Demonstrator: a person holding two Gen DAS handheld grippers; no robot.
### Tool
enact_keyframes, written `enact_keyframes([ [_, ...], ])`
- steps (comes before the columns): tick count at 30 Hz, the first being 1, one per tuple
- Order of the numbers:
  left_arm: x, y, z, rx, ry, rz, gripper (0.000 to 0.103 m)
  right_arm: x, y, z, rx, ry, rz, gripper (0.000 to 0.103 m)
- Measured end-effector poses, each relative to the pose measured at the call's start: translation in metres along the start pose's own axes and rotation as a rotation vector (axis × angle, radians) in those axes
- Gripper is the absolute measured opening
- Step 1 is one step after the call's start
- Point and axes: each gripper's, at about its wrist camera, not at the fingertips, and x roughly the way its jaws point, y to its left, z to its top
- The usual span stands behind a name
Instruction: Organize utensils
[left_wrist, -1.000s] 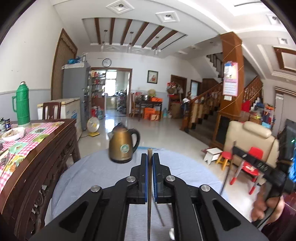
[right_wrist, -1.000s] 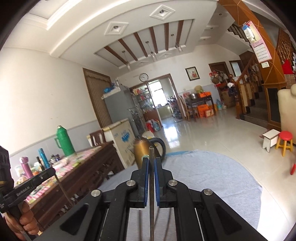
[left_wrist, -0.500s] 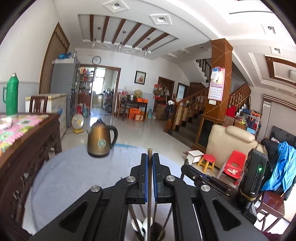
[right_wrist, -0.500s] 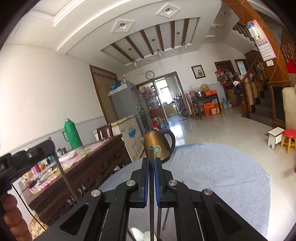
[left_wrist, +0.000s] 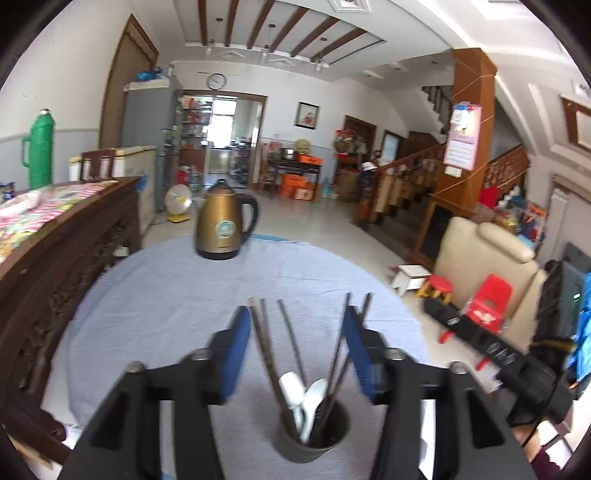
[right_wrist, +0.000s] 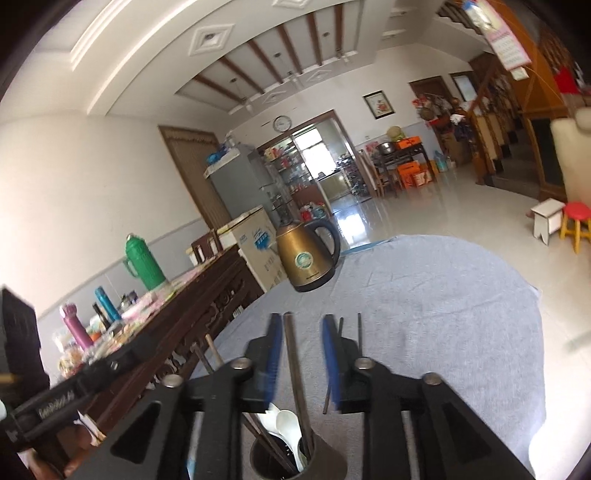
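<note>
We see the left gripper (left_wrist: 297, 325) opening, chopsticks (left_wrist: 266, 343) loose between its jaws, right gripper (right_wrist: 301, 343) opening around one chopstick (right_wrist: 293, 354), both above the cup (left_wrist: 314, 439) on the desk (left_wrist: 166, 295), kettle (left_wrist: 221, 225) behind.

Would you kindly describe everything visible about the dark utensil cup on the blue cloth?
The utensil cup is a dark, round, open-topped holder, matte brownish-grey, standing upright on the blue cloth. It holds several dark chopsticks leaning outward and two white spoons, bowls up. Its material cannot be told. It stands below both grippers; neither touches it.
</note>
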Motion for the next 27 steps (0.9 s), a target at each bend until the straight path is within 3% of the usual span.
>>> enact_keyframes([
  [1, -0.002, -0.001, -0.003, 0.011, 0.007, 0.024, 0.055, -0.004, -0.004, 0.000, 0.011, -0.006, -0.007, 0.031],
  [4, -0.005, -0.006, -0.013, 0.043, 0.059, 0.129, 0.069, -0.015, -0.014, -0.004, 0.028, -0.004, -0.026, 0.031],
  [10, -0.017, -0.018, -0.029, 0.091, 0.090, 0.277, 0.075, -0.033, -0.016, -0.013, 0.013, 0.020, -0.046, 0.032],
  [11, -0.020, -0.019, -0.031, 0.098, 0.087, 0.288, 0.076, -0.037, -0.014, -0.015, 0.006, 0.026, -0.044, 0.034],
  [13, -0.029, -0.023, -0.033, 0.117, 0.078, 0.320, 0.077, -0.044, -0.010, -0.017, -0.004, 0.027, -0.049, 0.057],
  [14, -0.033, -0.023, -0.033, 0.123, 0.073, 0.333, 0.077, -0.047, -0.006, -0.017, -0.010, 0.021, -0.051, 0.060],
  [18, -0.050, -0.032, -0.032, 0.166, 0.031, 0.400, 0.080, -0.061, 0.009, -0.019, -0.064, -0.003, -0.056, 0.061],
  [21, -0.058, -0.034, -0.030, 0.180, 0.004, 0.420, 0.086, -0.066, 0.016, -0.022, -0.069, -0.005, -0.044, 0.061],
  [27, -0.062, -0.031, -0.029, 0.184, -0.015, 0.448, 0.088, -0.063, 0.029, -0.032, -0.088, 0.015, -0.034, 0.061],
])
